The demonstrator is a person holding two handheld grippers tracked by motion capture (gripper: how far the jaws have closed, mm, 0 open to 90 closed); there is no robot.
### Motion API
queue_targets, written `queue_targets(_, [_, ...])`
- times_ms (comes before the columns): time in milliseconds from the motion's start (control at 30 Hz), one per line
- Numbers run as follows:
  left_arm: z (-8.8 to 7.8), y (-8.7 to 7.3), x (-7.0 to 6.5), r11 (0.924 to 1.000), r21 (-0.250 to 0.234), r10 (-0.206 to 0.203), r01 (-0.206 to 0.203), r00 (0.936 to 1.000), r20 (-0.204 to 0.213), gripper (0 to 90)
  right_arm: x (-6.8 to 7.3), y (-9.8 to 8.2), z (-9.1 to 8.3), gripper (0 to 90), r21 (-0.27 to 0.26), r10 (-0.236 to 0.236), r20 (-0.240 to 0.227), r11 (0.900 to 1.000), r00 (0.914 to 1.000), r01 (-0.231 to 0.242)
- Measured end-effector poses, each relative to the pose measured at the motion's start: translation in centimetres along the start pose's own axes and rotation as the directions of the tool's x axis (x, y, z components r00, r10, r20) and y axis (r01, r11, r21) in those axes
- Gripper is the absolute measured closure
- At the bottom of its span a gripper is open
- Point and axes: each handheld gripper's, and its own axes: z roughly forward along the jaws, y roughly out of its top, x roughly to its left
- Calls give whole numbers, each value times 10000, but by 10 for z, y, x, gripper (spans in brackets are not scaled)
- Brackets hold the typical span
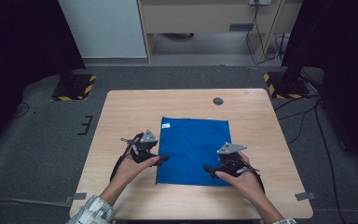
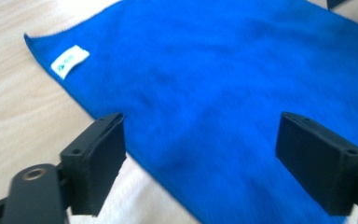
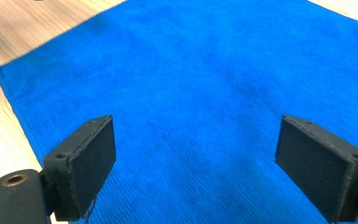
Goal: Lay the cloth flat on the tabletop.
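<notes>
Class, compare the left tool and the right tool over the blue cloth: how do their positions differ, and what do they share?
The left tool is at the cloth's left edge; the right tool sits over its near right corner. The left tool's view shows the cloth's white label; the right's shows plain blue cloth. Both stand open, gripping nothing.

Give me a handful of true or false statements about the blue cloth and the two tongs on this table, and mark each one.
1. The blue cloth lies spread flat on the wooden table. True.
2. The left tongs are clamped on a corner of the cloth. False: the jaws stand wide apart with nothing pinched.
3. The right tongs are open over the cloth. True.
4. The white label sits at the cloth's near right corner. False: it is at the far left corner.
5. The cloth is folded in half. False: it lies as a single flat sheet.
</notes>
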Motion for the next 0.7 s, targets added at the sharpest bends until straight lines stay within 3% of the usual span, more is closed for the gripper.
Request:
queue_targets(200, [12,16,10,9998,-90,-177,178,9998,101,116,6,6,8,112,-29,-104,-217,9999,9997,103])
queue_targets(467, [19,36,17,9997,-240,-10,14,9999,164,102,23,15,25,134,216,-465,-478,9986,9978,476])
queue_targets(567, [19,44,19,9995,-289,137,-138,9999,-54,99,29,17,31,141,356,-565,-519,9977,9971,584])
queue_targets(700, [20,51,26,9997,-244,35,-41,9997,-252,101,39,23,41,141,315,-774,-583,9963,9953,794])
